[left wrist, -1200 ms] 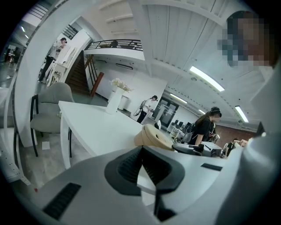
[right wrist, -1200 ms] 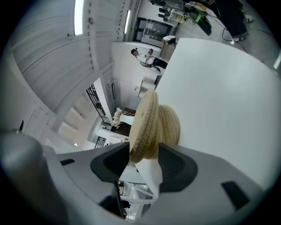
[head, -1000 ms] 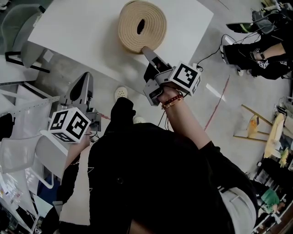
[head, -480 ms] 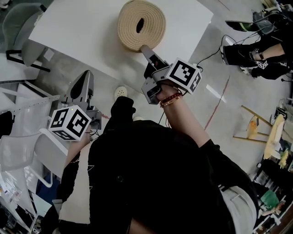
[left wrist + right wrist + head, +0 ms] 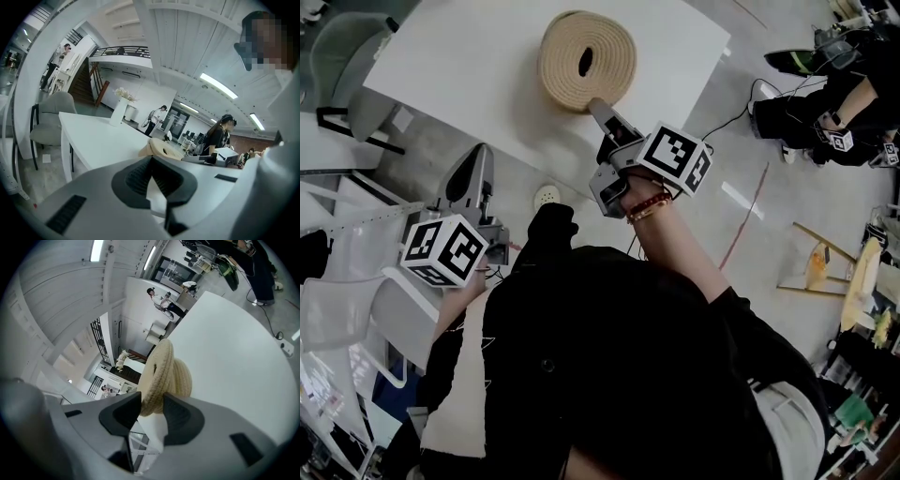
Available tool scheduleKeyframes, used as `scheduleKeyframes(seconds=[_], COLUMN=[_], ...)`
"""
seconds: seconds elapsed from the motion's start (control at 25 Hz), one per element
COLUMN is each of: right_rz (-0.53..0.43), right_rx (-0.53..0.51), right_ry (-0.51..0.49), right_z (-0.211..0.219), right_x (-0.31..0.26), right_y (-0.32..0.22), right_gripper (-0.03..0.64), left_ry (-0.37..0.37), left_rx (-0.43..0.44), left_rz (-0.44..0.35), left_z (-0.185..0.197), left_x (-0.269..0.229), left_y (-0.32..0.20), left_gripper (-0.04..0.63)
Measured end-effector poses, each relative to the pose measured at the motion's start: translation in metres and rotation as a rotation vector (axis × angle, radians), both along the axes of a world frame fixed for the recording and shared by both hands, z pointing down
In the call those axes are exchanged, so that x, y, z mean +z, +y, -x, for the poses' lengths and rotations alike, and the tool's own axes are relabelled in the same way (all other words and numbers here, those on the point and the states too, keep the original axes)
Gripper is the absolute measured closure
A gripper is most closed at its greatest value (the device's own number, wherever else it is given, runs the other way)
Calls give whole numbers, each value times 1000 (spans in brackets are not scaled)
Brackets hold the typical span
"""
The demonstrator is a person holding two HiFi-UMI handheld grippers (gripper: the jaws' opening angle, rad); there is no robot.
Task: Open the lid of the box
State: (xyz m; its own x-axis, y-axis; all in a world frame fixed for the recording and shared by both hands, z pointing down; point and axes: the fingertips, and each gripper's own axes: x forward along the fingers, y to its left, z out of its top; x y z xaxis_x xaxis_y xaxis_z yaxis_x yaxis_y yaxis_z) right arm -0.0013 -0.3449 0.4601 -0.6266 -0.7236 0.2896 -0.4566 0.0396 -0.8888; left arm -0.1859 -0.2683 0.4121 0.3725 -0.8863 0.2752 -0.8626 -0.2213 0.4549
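A round box of woven tan rope stands on the white table (image 5: 469,66), and its flat coiled lid (image 5: 586,61) has a dark hole in the middle. My right gripper (image 5: 595,103) reaches to the lid's near rim. Its jaws have just been closing, and the pads now press on that rim. In the right gripper view the lid (image 5: 157,376) stands edge-on between the right gripper (image 5: 152,401) pads, with the box body (image 5: 183,378) behind it. My left gripper (image 5: 478,155) hangs off the table's left side, and in its own view the left gripper (image 5: 151,159) is shut on nothing.
The table's near edge runs just below the box. Grey chairs (image 5: 337,47) stand at the left. A round white object (image 5: 546,195) and cables lie on the floor beneath my hands. A seated person (image 5: 825,103) is at the upper right.
The right gripper's marker cube has rolled a little and its jaws have closed onto the lid's rim. The lid now sits slightly askew on the box. The left gripper has stayed put.
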Motion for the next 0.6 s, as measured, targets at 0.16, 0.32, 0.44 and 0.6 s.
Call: scheduleKeyframes(seconds=[0.16,0.32,0.44,0.6], right_rz=[-5,-10,-11,-25], right_rx=[6,12,15,27], right_ry=[17,30,29,19], right_z=[-3,-4,-3,-7], right_x=[1,2,2,-4], right_y=[-1,-4,-8,-9], right_gripper=[472,477,482,492], left_ry=[2,-2,-8,-8], left_rx=[1,-1,2,2], left_rz=[1,-1,-6,-22], left_z=[0,2,3,2], left_x=[1,0,0,-5], left_y=[-1,-3,-7,-6], left_gripper=[584,584,584,584])
